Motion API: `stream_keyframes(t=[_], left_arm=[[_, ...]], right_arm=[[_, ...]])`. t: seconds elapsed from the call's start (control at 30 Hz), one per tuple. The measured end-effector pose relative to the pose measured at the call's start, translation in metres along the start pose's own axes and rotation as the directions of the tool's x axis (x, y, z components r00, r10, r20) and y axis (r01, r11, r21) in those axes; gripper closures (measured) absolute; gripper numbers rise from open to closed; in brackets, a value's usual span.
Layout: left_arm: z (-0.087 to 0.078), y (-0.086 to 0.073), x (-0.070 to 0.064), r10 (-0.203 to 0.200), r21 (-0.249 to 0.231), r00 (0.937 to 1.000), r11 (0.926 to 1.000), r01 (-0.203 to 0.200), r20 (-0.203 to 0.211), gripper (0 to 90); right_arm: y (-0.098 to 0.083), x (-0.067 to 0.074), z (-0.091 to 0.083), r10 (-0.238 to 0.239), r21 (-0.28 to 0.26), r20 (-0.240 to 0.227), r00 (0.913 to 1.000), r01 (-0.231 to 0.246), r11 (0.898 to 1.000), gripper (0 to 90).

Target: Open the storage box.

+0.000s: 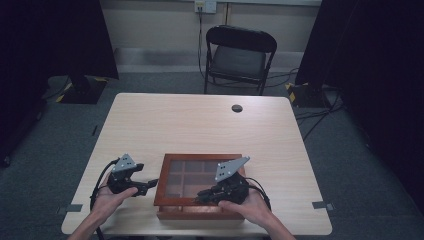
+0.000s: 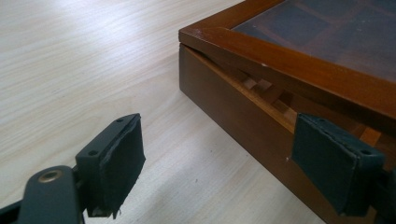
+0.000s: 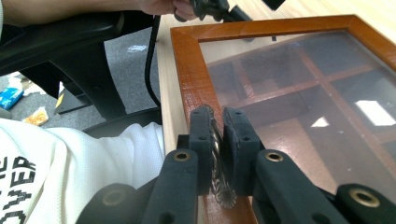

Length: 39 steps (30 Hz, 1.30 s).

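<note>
My right gripper (image 1: pixel 202 196) sits at the near edge of the wooden box (image 1: pixel 165 212), which lies at the near middle of the table (image 1: pixel 200 120), close to the edge on my side. In the right gripper view the jaws are pressed together on a small scalloped metal tab (image 3: pixel 217 161) at the near rail of the lid (image 3: pixel 191 79); the tab stands on edge between the two pads, its toothed rim showing below them. The lid is a red-brown wooden frame around a pane of glass (image 3: pixel 317 107), and through the pane I see the wooden dividers (image 3: pixel 322 70) that cut the inside into square compartments. In the left gripper view the lid is tilted up off the base: a wedge-shaped gap runs along the side of the box, narrow at the far corner and wider toward the camera, with the tops of the dividers visible inside it. My left gripper (image 1: pixel 152 184) is just beside the left side of the box, low over the table. Its jaws stand wide apart with nothing between them; one pad (image 2: pixel 119 163) is over bare tabletop and the other is in front of the box's side wall, and I cannot tell whether that pad touches the wood. Both my hands grip the tool bodies from the near edge of the table. A black folding chair (image 1: pixel 240 57) stands beyond the far side.
</note>
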State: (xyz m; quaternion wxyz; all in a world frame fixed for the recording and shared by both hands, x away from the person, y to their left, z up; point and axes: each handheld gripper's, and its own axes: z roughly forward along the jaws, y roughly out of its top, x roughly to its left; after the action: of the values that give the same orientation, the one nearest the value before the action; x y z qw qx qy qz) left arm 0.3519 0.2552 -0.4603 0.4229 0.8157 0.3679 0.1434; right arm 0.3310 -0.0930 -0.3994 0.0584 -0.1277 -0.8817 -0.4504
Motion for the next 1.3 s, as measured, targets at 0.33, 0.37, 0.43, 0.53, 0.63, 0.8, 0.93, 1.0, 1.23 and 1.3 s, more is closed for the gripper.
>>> stream_keyframes(t=[0.33,0.37,0.43,0.53,0.63,0.8,0.93,1.0,1.23,1.3], left_arm=[[0.004,0.002,-0.012,0.029,-0.023,0.9982,0.9993,-0.028,0.053,16.3],[0.005,0.003,-0.015,0.037,-0.025,0.9973,0.9991,-0.035,0.064,16.3],[0.004,0.006,-0.017,0.064,-0.032,0.9960,0.9975,-0.062,0.061,16.3],[0.005,0.007,-0.018,0.048,-0.047,0.9953,0.9979,-0.044,0.085,16.1],[0.005,0.007,-0.018,0.057,-0.051,0.9952,0.9973,-0.053,0.080,16.1],[0.004,0.008,-0.019,0.047,-0.065,0.9961,0.9970,-0.042,0.075,16.2],[0.005,0.008,-0.020,0.049,-0.067,0.9959,0.9968,-0.044,0.076,16.2],[0.004,0.009,-0.019,0.052,-0.065,0.9960,0.9968,-0.047,0.073,16.3],[0.000,0.013,-0.018,0.039,-0.094,0.9966,0.9950,-0.032,0.073,17.5],[-0.001,0.015,-0.018,0.044,-0.102,0.9965,0.9941,-0.036,0.072,17.7]], right_arm=[[0.010,-0.001,-0.006,-0.005,0.001,0.005,1.0000,0.005,1.000,82.6],[0.011,-0.002,-0.006,-0.003,0.001,0.004,1.0000,0.003,1.000,82.6],[0.012,-0.002,-0.007,0.000,0.002,0.003,1.0000,0.000,1.000,82.6],[0.014,-0.003,-0.009,0.003,-0.001,0.003,1.0000,-0.003,1.000,82.6],[0.017,-0.003,-0.009,0.002,0.009,0.002,1.0000,-0.002,1.000,82.6],[0.019,-0.004,-0.011,0.008,0.004,0.002,1.0000,-0.008,1.000,82.1],[0.018,-0.004,-0.016,0.019,-0.020,0.024,0.9995,-0.019,1.000,69.9],[0.017,-0.005,-0.022,0.030,-0.032,0.047,0.9985,-0.028,0.999,64.3],[0.005,-0.010,-0.044,0.080,-0.072,0.111,0.9905,-0.073,0.995,45.0],[0.000,-0.012,-0.048,0.099,-0.082,0.119,0.9880,-0.089,0.993,40.2]])
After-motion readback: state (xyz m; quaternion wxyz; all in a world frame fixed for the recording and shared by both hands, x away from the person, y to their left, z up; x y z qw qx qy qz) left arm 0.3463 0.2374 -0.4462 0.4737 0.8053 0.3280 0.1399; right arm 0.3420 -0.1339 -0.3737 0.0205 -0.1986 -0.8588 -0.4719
